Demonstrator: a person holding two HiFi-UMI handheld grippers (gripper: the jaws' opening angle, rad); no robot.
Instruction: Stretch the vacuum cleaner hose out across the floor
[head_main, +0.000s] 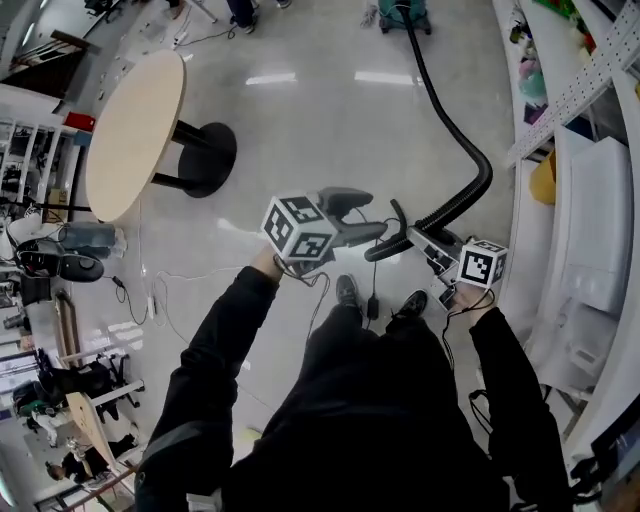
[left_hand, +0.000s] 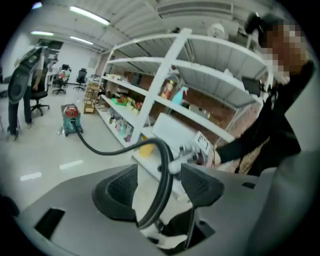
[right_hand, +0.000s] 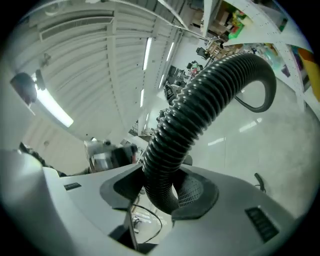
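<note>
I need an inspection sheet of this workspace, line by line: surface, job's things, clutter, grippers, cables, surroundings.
Surface: glossy pale floor.
Job's things: black ribbed hose curves from the vacuum cleaner at the far end to the grippers.
Clutter: round table on a black base, left.
Grippers: right gripper shut on the hose; left gripper open, hose between its jaws.
Cables: thin cables on the floor, left of the person.
Surroundings: white shelves at right.

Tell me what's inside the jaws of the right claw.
The black ribbed vacuum hose sits between the pads of the right claw, touching both. From there it arcs up and away. Its lower stretch, past the pads, is hidden behind the claw's own body.
</note>
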